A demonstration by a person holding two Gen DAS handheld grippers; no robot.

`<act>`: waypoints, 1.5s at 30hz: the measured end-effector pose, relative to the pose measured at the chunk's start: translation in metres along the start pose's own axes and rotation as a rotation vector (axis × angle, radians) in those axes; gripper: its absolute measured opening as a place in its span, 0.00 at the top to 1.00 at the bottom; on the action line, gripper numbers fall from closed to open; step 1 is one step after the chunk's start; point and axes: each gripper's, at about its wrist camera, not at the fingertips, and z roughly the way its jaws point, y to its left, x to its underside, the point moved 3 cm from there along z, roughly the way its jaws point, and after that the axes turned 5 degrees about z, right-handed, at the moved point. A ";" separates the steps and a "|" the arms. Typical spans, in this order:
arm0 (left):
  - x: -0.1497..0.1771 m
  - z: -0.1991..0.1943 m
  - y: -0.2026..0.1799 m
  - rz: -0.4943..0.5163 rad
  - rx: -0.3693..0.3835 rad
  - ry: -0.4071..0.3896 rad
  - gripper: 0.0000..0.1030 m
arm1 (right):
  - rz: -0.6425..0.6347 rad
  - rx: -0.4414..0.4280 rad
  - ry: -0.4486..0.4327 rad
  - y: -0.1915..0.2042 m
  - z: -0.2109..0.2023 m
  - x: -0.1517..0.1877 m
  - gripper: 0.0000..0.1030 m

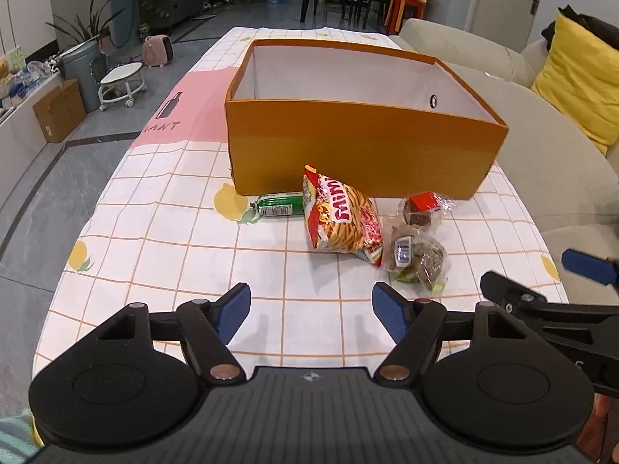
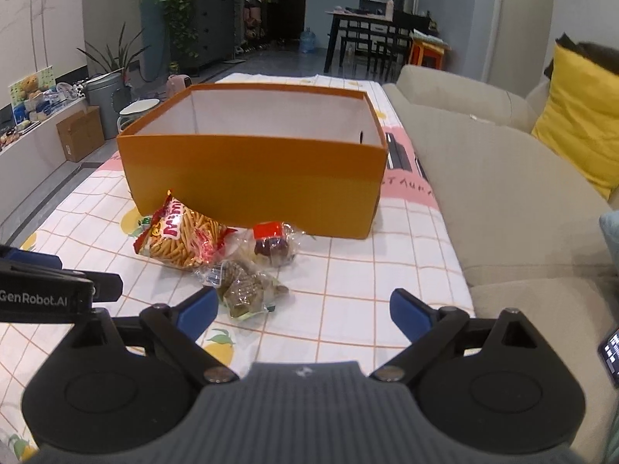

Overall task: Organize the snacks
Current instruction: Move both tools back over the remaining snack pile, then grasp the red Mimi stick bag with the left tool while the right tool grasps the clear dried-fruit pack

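Snacks loose on the table [image 1: 162,232], box [image 1: 363,147] waiting empty.

Left gripper [image 1: 311,313] and right gripper [image 2: 303,311] hover near the table's front edge, fingers apart, nothing held. Chip bag [image 1: 342,220], green sausage [image 1: 278,204] and two clear-wrapped treats [image 1: 419,257] lie against the orange box's near wall, probably staged for loading.

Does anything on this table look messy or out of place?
Nothing spilled or torn. The four snacks simply lie loose before the orange box: a green sausage, a Mimi stick bag, and two clear packets. As far as its interior shows, the box looks empty.
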 end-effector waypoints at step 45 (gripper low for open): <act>-0.034 0.080 -0.006 -0.050 0.096 0.049 0.67 | -0.093 -0.156 0.185 0.030 0.098 0.001 0.60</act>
